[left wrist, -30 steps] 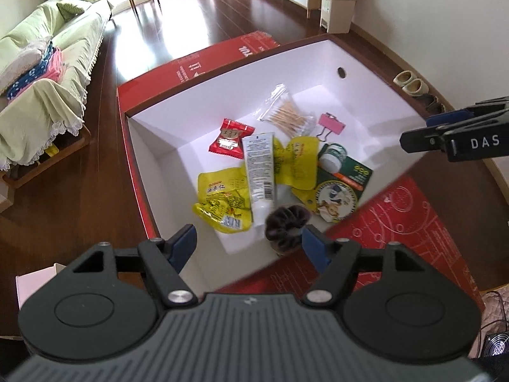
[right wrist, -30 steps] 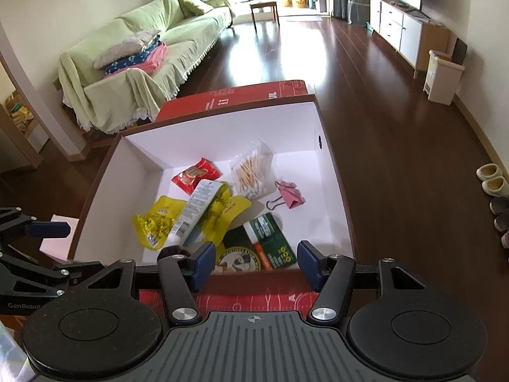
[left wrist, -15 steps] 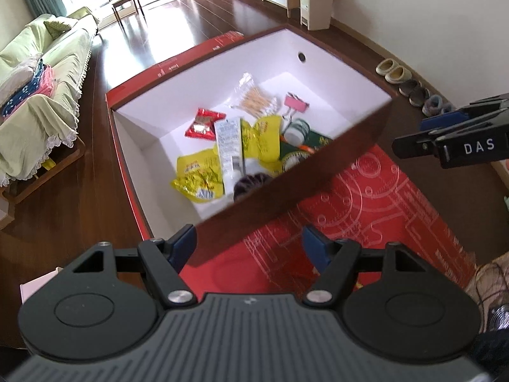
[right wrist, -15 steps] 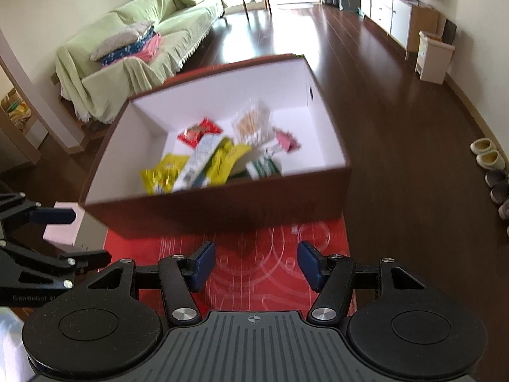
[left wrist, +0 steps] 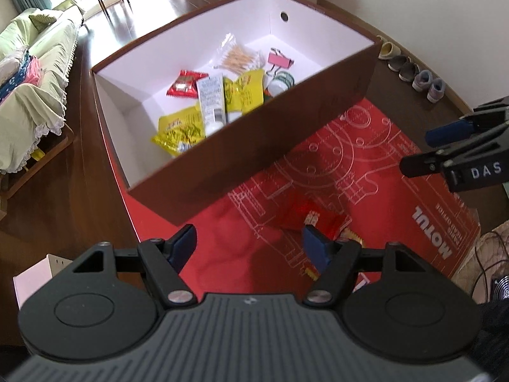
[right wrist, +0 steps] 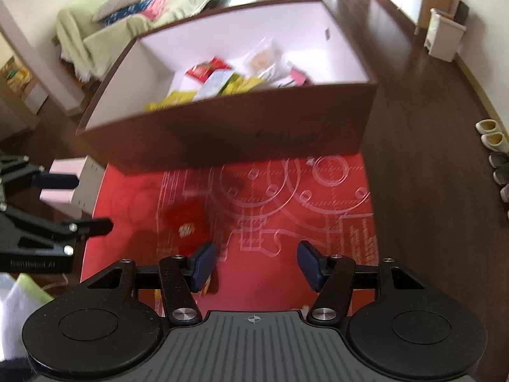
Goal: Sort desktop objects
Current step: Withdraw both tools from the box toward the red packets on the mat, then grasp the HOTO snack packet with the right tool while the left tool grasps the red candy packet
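Observation:
A brown box with white inner walls (left wrist: 318, 102) (right wrist: 222, 140) stands at the far end of a red mat (left wrist: 366, 172) (right wrist: 286, 222). Inside lie yellow snack packets (left wrist: 181, 127), a white tube (left wrist: 211, 102), a red packet (left wrist: 186, 84), a bag of cotton swabs (left wrist: 238, 57) and a pink binder clip (left wrist: 280, 62). A red snack packet (left wrist: 315, 219) (right wrist: 189, 222) lies on the mat in front of the box. My left gripper (left wrist: 249, 245) hovers open above the mat, its right finger just before that packet. My right gripper (right wrist: 257, 264) is open too, with nothing between its fingers.
Dark wooden floor surrounds the mat. A small pink-and-white box (right wrist: 68, 184) sits off the mat's left edge. A green-covered sofa (left wrist: 28, 89) stands far left, shoes (left wrist: 420, 76) line the right wall, and cables with a fan (left wrist: 496, 286) lie at right.
Both grippers have pulled back from over the box and sunk toward the mat. The box now sits farther off, and the red packet on the mat has come into view.

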The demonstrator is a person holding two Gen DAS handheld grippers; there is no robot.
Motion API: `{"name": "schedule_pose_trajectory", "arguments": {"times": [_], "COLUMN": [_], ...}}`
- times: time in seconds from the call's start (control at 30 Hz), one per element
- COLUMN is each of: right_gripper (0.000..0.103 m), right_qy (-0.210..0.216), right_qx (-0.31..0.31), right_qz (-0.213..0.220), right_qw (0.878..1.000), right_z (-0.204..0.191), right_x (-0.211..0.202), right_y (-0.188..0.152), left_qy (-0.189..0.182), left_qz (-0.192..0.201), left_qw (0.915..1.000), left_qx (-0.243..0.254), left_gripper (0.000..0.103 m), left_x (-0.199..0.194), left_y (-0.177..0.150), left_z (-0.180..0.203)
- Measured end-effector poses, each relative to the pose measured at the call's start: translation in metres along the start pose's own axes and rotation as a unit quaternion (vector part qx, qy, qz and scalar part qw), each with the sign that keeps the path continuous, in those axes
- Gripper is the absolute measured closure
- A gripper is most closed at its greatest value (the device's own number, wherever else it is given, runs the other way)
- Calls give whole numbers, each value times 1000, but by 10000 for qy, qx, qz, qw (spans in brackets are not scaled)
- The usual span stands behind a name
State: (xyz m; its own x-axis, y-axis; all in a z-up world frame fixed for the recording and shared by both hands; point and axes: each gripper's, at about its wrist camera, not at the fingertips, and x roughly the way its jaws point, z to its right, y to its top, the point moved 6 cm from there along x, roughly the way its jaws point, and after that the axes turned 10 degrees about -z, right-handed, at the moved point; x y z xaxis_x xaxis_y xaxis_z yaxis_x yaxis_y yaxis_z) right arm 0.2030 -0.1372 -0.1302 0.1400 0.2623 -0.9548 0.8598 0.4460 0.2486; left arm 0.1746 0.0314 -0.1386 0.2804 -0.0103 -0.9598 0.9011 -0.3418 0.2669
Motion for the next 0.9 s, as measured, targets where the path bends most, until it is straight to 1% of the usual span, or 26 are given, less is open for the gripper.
{"name": "schedule_pose_trajectory", "arguments": {"times": [0.33,0.57,0.7,0.9], "right_gripper": [43,43,43,43], "right_qy": [376,570,498,423], "right_qx": [-507,-1245,-1851,-2752], "right_qz": [-516,-704,-704,-619], "right_qw": [9967,9881,9789,9585], "right_z": [-33,-56,-61,-67], "right_x": [36,58,66,75], "right_y": [-13,-24,-28,-29], "left_qy": [-214,-322,-331,-348], "left_qz": [-203,-256,-275,-343], "left_qw": [9996,9991,9991,9988], "left_qx": [-24,-26,-49,-71], "left_gripper": [34,34,34,34], "left_x": [15,19,21,26], "left_y": [-30,-39,-40,-38], "left_z": [-11,-20,-25,-31]}}
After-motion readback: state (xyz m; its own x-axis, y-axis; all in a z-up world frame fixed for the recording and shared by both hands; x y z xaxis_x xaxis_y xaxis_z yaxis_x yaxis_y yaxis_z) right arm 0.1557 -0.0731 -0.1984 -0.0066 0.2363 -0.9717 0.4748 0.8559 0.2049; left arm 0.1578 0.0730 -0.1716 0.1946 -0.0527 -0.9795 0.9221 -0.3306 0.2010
